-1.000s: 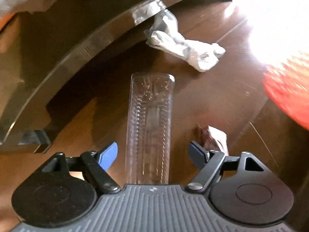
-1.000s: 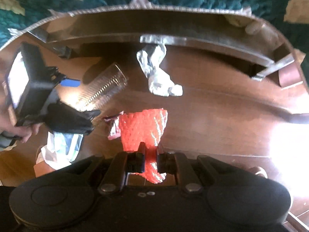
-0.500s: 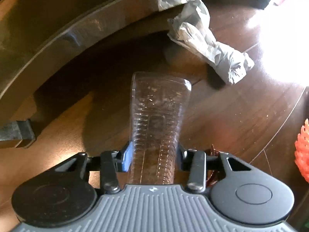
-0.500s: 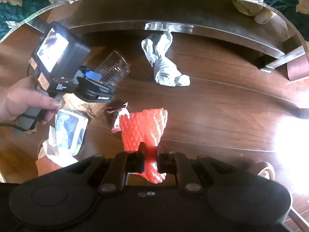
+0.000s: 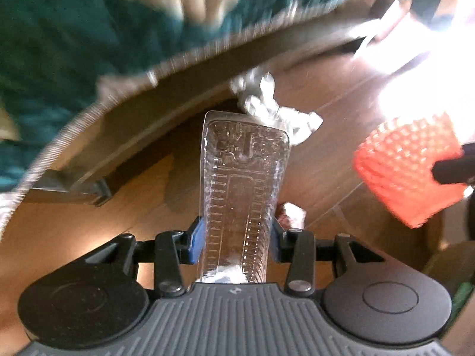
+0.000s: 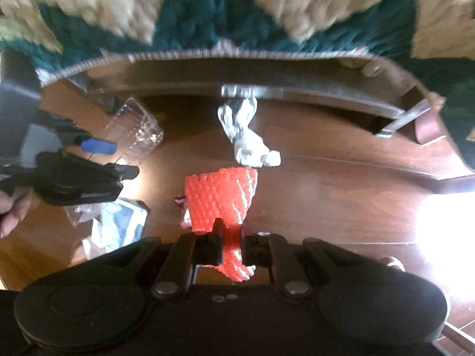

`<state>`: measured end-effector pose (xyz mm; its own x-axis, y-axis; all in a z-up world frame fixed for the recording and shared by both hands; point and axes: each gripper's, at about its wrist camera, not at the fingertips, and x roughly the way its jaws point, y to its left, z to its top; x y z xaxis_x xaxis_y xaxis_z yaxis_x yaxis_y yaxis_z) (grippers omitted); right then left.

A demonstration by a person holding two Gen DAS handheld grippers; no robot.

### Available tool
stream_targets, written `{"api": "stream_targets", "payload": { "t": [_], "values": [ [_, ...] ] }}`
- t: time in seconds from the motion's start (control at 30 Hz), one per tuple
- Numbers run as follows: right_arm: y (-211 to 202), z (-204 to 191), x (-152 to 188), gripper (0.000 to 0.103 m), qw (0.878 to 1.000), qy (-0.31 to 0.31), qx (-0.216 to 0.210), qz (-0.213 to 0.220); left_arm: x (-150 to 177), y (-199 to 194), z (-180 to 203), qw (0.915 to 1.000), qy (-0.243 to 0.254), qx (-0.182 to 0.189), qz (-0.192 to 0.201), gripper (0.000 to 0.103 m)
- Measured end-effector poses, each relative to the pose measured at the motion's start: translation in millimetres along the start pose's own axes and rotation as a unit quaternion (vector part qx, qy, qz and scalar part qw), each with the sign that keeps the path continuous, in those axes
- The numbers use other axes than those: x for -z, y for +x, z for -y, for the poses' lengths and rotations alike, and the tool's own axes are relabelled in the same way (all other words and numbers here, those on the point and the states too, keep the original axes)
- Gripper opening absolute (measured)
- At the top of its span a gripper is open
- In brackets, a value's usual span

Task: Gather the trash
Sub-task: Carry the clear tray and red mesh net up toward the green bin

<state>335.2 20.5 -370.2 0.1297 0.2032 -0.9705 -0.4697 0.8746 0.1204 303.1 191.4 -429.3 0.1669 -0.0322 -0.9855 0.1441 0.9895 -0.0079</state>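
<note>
My left gripper (image 5: 236, 244) has its blue fingers (image 5: 196, 240) clamped on the clear plastic cup (image 5: 243, 190), held clear of the wooden counter (image 5: 341, 112) so it can go to the trash. My right gripper (image 6: 231, 250) pinches the orange foam net (image 6: 221, 195) between nearly closed fingers. Crumpled foil (image 6: 246, 136) and a small wrapper (image 5: 292, 216) lie below on the counter. No writing is legible.
</note>
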Motion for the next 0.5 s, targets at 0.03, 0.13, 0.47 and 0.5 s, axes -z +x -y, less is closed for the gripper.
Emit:
{"api": "stream_targets", "payload": {
  "t": [0.03,0.13,0.47,0.5],
  "values": [
    [-15.3,-0.5,0.6,0.009,1.000,0.004,-0.003,0.012,-1.7,-17.5,2.2,1.0000,-0.005,-0.001,0.006,0.042],
    [-59.0,-0.6,6.2,0.009,0.999,0.015,-0.026,0.039,-8.0,-73.3,13.5,0.9992,-0.022,-0.013,0.031,0.042],
    [-248.2,36.4,37.9,0.009,0.982,-0.013,-0.047,0.183,-8.4,-248.9,80.0,0.9825,-0.075,-0.037,0.167,0.042],
    [-266.2,41.3,42.8,0.009,0.980,-0.016,-0.042,0.194,-9.4,-265.3,88.5,0.9799,-0.077,-0.038,0.180,0.042]
  ]
}}
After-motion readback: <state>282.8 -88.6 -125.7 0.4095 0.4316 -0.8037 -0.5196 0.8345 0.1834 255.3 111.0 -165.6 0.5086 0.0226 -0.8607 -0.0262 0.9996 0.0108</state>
